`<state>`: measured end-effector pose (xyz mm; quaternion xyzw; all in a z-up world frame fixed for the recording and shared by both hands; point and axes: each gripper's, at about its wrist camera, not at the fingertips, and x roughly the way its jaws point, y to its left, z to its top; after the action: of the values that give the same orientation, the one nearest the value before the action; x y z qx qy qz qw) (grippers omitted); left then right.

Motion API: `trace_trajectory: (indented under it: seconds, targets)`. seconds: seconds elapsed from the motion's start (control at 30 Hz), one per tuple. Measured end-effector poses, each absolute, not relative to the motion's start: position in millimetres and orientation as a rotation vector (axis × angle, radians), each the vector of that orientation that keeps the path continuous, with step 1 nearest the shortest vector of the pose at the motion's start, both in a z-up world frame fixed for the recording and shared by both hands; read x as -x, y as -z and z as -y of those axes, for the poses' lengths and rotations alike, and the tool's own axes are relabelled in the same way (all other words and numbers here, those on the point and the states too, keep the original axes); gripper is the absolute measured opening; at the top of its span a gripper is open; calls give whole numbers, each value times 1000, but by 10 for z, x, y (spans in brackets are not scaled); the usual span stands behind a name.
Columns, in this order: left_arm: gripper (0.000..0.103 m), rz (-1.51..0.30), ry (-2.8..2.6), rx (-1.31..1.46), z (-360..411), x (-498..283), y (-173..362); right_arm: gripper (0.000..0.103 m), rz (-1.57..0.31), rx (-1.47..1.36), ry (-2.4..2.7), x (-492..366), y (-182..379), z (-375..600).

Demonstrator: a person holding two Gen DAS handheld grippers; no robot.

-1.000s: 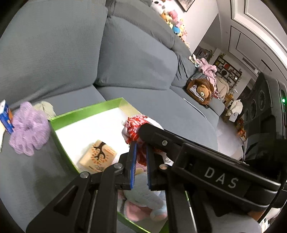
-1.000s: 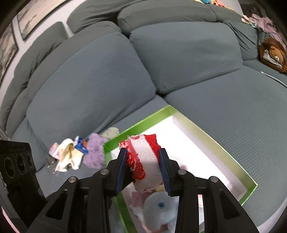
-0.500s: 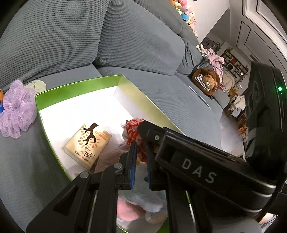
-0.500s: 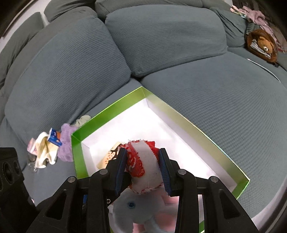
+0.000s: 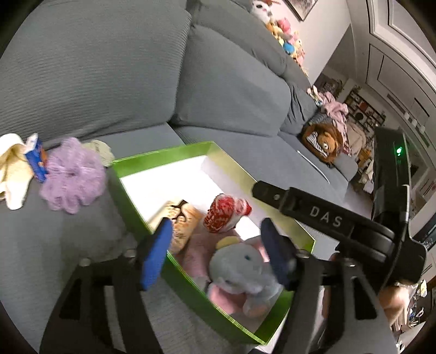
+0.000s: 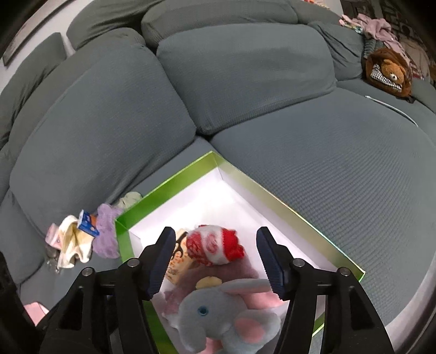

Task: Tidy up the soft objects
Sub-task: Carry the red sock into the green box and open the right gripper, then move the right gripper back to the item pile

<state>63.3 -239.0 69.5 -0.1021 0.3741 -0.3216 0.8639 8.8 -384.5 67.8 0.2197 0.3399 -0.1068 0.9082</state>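
Change since earlier: both pairs of jaws, a second ago closed on the red-and-white fabric bundle [image 6: 215, 245], have been parted, and the bundle has been let go into the box.
Right gripper [image 6: 215, 261]: jaws are seen opening, stood wide apart; the bundle lies between and beyond the blue pads [image 6: 160, 261], touched by neither.
Left gripper [image 5: 215, 250]: jaws are likewise opening, wide, with nothing gripped; the blurred blue pads [image 5: 155, 256] are held over the near part of the box.
Red-and-white bundle: rested inside the box on a pink plush cloth [image 5: 196, 247], just beside a tan paper packet printed with a dark tree [image 5: 179, 226].
Grey plush elephant with pink ears [image 6: 226, 316]: laid in the near end of the box, in front of the bundle, a small yellow patch seen at its head.
Green-walled cardboard box with white inside [image 6: 174, 188]: set on the seat of the grey fabric sofa [image 6: 327, 168]; its far half is bare white floor.
Outside the box, left: a fluffy lilac scrunchie [image 5: 73, 174] is touching the box wall; a small pale green cloth [image 5: 100, 152] lies behind it, a blue carton [image 5: 35, 158] and a cream cloth [image 5: 11, 168] beside it.
Far end of sofa: a brown teddy bear [image 6: 389, 70] is seen well apart, with pink clothing [image 6: 378, 24] heaped behind it.
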Motion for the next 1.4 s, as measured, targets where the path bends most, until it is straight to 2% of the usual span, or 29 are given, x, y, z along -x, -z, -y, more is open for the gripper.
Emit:
trace_trajectory:
  seconds: [0.03, 0.1, 0.17, 0.23, 0.3, 0.6, 0.87, 1.2, 1.3, 1.4]
  targets:
    - [79, -777, 662, 218, 2320, -616, -713, 77, -695, -449, 218, -79, -692, 3832]
    - [88, -764, 641, 227, 2199, -587, -741, 85, -682, -439, 216, -66, -732, 3798]
    - [89, -749, 609, 240, 2044, -537, -762, 86, -669, -432, 203, -52, -771, 3762]
    - [91, -749, 570, 253, 1879, -510, -764, 94, -655, -434, 183, -41, -806, 3729]
    - [91, -746, 535, 266, 1715, -485, -748, 97, -637, -435, 164, -27, -838, 3694]
    - [93, -802, 302, 353, 764, -343, -475, 97, -630, -423, 83, -97, -903, 3377]
    - [92, -844, 109, 358, 114, -286, -83, 97, -658, -325, -88, -245, -913, 2711]
    - [90, -906, -48, 336, -192, -361, 107, 96, -809, -189, -131, -883, -399, 1701]
    - [87, -903, -59, 305, -225, -354, 87, 85, -859, -90, -122, -1106, -223, 1461]
    - [87, -894, -64, 318, -282, -336, 69, 85, -904, -75, -84, -1363, -31, 1380]
